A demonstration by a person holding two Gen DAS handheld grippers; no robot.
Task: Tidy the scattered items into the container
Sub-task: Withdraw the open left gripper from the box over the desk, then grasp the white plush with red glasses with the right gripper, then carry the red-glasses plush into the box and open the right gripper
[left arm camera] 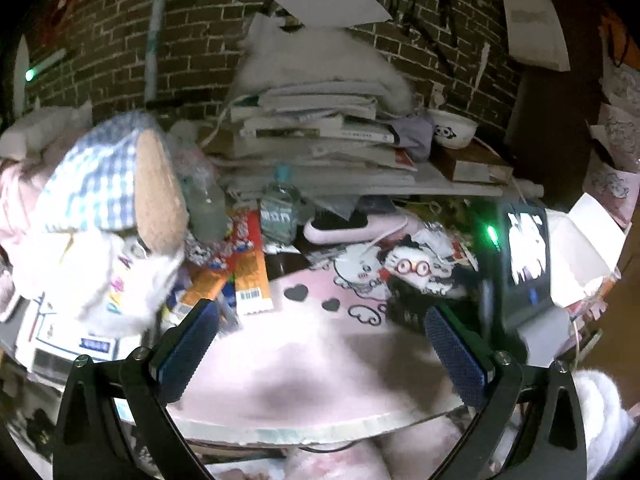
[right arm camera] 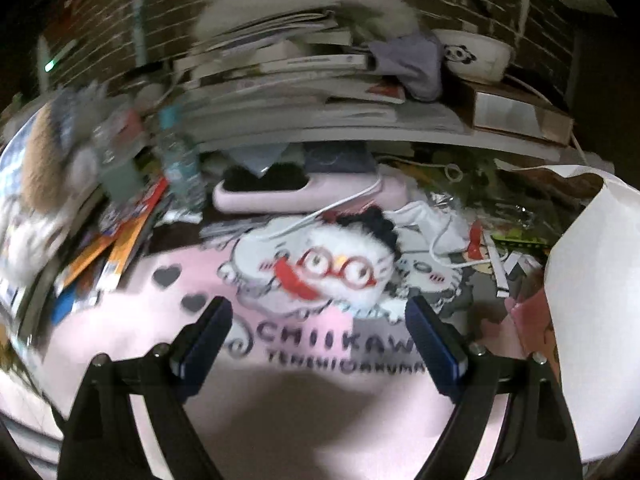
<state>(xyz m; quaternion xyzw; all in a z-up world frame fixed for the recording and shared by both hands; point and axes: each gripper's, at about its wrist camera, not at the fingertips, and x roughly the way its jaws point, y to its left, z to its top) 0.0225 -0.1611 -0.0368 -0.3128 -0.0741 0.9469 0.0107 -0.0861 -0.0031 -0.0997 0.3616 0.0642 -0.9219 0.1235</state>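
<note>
A pink desk mat [left arm camera: 304,344] [right arm camera: 280,400] with cartoon prints covers the desk. A white fluffy plush with red glasses [right arm camera: 340,268] [left arm camera: 416,266] lies on its far part. My right gripper [right arm camera: 318,312] is open and empty, just in front of that plush. My left gripper [left arm camera: 322,316] is open and empty above the mat. A plush dog with a blue checked cap [left arm camera: 108,216] [right arm camera: 44,184] stands at the left. Orange snack packets [left arm camera: 248,272] [right arm camera: 120,248] and a water bottle [left arm camera: 280,208] [right arm camera: 178,160] lie between them. A white paper bag [right arm camera: 592,280] stands open at the right.
A pink tray-like holder [right arm camera: 304,196] [left arm camera: 356,228] with a white cable lies behind the plush. A shelf with stacked books [left arm camera: 320,128] [right arm camera: 300,80] and a panda bowl [left arm camera: 452,130] [right arm camera: 472,56] overhangs the back. A small lit screen [left arm camera: 524,248] stands at the right.
</note>
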